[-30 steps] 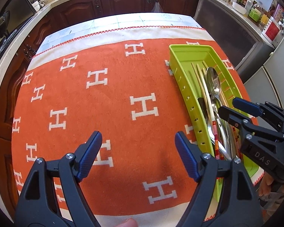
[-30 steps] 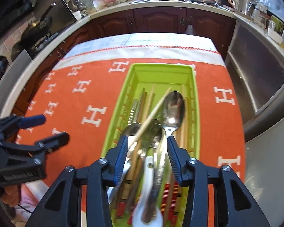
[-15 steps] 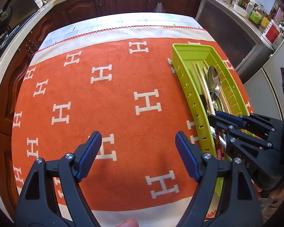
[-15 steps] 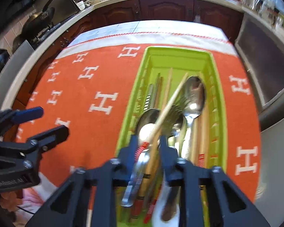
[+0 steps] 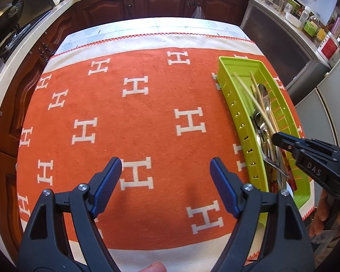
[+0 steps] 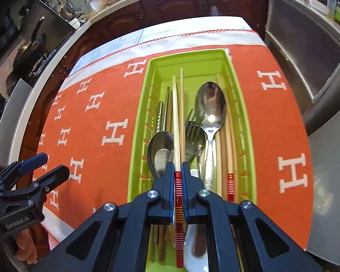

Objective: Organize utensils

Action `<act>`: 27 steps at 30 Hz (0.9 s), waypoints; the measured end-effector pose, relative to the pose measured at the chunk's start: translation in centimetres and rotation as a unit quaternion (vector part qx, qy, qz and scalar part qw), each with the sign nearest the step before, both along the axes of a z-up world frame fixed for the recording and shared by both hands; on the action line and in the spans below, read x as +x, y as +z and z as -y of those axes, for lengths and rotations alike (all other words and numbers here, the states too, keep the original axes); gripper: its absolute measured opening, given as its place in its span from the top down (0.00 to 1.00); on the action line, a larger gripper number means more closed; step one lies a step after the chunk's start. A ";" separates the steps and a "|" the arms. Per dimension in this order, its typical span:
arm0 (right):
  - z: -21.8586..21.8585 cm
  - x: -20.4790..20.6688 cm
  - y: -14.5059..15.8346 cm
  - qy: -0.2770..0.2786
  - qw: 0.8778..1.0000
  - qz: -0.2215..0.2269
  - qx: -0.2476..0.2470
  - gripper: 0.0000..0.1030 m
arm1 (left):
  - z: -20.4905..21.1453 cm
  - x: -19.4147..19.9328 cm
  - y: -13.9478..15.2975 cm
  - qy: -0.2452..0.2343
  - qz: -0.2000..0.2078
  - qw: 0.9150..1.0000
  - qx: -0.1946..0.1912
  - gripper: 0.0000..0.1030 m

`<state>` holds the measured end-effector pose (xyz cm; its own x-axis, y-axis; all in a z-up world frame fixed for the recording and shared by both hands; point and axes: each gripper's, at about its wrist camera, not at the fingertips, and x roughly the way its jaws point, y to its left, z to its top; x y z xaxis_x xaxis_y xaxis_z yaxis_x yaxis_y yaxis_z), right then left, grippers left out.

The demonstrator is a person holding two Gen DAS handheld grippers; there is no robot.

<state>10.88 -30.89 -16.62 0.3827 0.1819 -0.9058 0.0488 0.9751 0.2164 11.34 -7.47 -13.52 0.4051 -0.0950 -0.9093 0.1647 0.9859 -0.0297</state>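
While spoons (image 6: 212, 111) crowd the tray (image 6: 138, 133), chopsticks (image 6: 225, 140) flank them.

Readable marks from my two wrist feeds

I read "DAS" in pale raised letters on the black body of the right gripper (image 5: 274, 138), seen from the left wrist. The orange cloth (image 5: 147, 117) carries repeated white "H" letters. The left gripper (image 6: 49, 165) has a label on its body, but I can't make it out.
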 end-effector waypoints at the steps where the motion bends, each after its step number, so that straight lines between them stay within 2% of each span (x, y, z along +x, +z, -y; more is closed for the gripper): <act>1: 0.0 -0.1 0.2 0.000 1.000 0.001 -0.008 0.94 | -0.2 0.0 0.0 0.001 0.000 1.000 0.000 0.24; 6: -0.4 -0.8 0.7 0.004 0.998 0.008 -0.070 0.94 | -1.1 -0.5 0.1 0.008 0.003 1.000 0.002 0.24; 11: -1.2 -1.6 0.9 0.023 0.996 0.005 -0.080 0.92 | -1.9 -1.1 0.3 0.014 0.007 1.000 0.004 0.24; 17: -1.9 -2.9 2.5 0.020 0.997 0.024 -0.071 0.79 | -2.8 -2.0 0.6 0.018 0.013 1.000 0.010 0.24; 27: -4.0 -6.1 6.3 0.016 0.996 0.072 -0.050 0.64 | -3.6 -4.7 3.1 0.017 0.051 0.998 0.021 0.24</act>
<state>4.81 -26.88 -10.28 0.5058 0.1078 -0.8559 -0.0066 0.9926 0.1212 6.68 -3.90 -10.45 0.4980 -0.0414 -0.8662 0.1308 0.9910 0.0278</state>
